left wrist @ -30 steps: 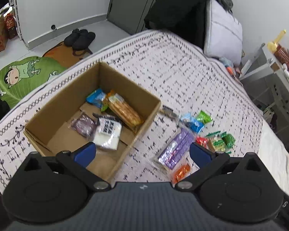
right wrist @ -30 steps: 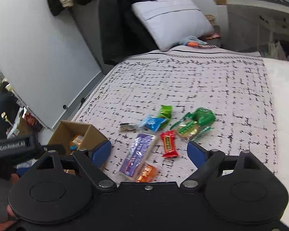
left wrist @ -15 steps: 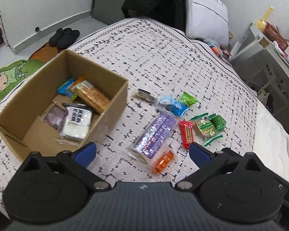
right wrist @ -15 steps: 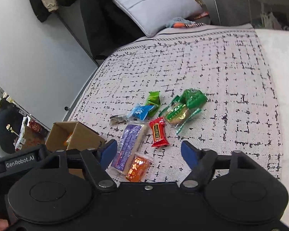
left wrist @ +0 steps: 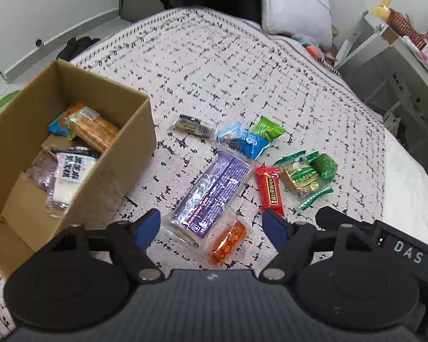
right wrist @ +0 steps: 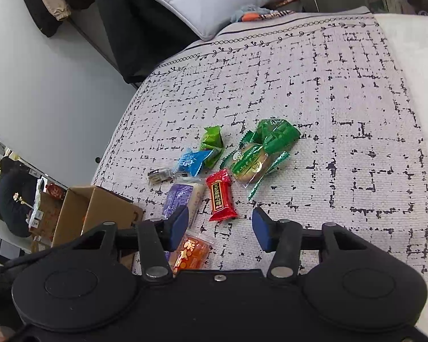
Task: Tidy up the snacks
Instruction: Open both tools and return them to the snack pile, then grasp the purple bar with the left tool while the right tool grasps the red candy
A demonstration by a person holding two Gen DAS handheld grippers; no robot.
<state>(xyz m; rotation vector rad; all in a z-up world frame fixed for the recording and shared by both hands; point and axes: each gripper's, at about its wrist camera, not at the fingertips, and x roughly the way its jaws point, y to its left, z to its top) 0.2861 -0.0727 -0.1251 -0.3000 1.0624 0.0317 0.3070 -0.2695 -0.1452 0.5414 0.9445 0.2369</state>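
A cardboard box (left wrist: 122, 171) on the patterned bedspread holds several snack packs. Loose snacks lie right of it: a long purple pack (left wrist: 214, 193), an orange pack (left wrist: 228, 242), a red bar (left wrist: 271, 189), green packs (left wrist: 308, 173), a blue pack (left wrist: 245, 142) and a dark wrapped one (left wrist: 191, 125). My left gripper (left wrist: 211, 226) hovers open over the purple and orange packs. My right gripper (right wrist: 219, 229) is open just below the red bar (right wrist: 221, 199), with the orange pack (right wrist: 189, 253) under its left finger. Neither holds anything.
A grey pillow (left wrist: 294, 2) and dark clothing lie at the bed's head. A shelf unit (left wrist: 385, 45) stands to the right. The box (right wrist: 100, 213) sits at the bed's left edge, with floor beyond. The right gripper's body (left wrist: 385, 245) shows beside my left one.
Both grippers moved closer to the loose snacks. The left one swung right from above the box to over the purple and orange packs. Both jaws narrowed slightly but remain open.
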